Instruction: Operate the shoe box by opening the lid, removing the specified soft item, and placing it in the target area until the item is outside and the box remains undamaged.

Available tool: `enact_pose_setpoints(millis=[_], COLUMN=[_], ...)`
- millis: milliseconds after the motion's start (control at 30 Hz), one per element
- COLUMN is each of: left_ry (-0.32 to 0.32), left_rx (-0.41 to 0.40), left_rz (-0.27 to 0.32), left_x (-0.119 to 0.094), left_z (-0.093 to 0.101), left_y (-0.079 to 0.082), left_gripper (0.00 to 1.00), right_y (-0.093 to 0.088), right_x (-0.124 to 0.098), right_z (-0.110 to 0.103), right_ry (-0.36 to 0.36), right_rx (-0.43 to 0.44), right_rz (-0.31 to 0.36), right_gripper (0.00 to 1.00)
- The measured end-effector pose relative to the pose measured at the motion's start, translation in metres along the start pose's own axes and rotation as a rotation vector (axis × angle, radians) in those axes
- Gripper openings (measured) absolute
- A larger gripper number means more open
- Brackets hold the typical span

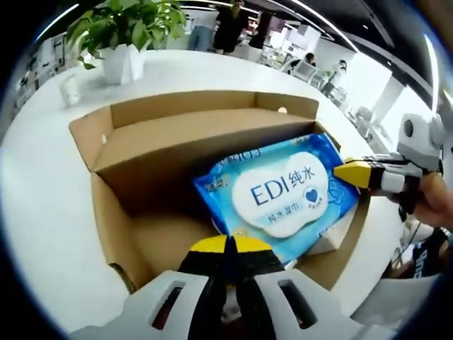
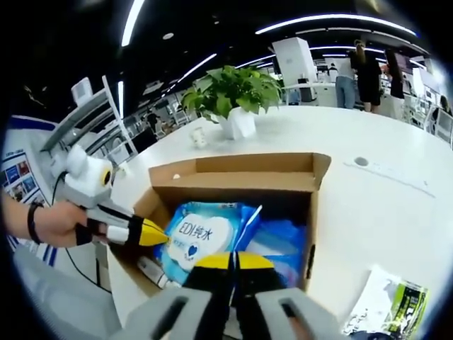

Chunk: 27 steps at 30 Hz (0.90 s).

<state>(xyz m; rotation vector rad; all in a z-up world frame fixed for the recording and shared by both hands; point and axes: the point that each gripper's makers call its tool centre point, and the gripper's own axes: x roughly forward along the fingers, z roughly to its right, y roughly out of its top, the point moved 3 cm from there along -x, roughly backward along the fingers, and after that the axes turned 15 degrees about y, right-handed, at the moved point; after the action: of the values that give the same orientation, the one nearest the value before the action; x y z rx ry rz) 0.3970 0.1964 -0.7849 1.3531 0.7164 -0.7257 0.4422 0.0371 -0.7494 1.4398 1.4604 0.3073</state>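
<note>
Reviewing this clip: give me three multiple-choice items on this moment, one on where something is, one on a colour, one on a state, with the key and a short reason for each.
1. Where is the potted plant?
A. inside the box
B. on the white table beyond the box
C. on the floor

2. What colour is the wet-wipes pack?
A. red with a black label
B. green with a yellow label
C. blue with a white label

3. What state is the cardboard box in?
A. open, flaps up
B. taped shut
C. crushed flat

Key: 1 B, the plant stands on the white table past the box's far flap. 2 C, the pack's wrapper is blue with a white label. 3 A, the flaps stand up and the pack shows inside, with the left gripper and the right gripper at the box's edges.
</note>
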Motion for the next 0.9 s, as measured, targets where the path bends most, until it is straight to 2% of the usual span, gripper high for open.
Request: enact_pose_setpoints(millis=[900], left_ry=[-0.001], left_rx=[-0.019], left_rz=[0.052], left_x=[-0.022], left_z=[-0.001], left_y=[0.01], left_gripper=[0.0], right_y=[0.004], right_x=[-0.008], right_z=[-0.01], right_ry=[0.006], right_rx=[0.0], right_rz=[0.028], right_gripper=[0.0])
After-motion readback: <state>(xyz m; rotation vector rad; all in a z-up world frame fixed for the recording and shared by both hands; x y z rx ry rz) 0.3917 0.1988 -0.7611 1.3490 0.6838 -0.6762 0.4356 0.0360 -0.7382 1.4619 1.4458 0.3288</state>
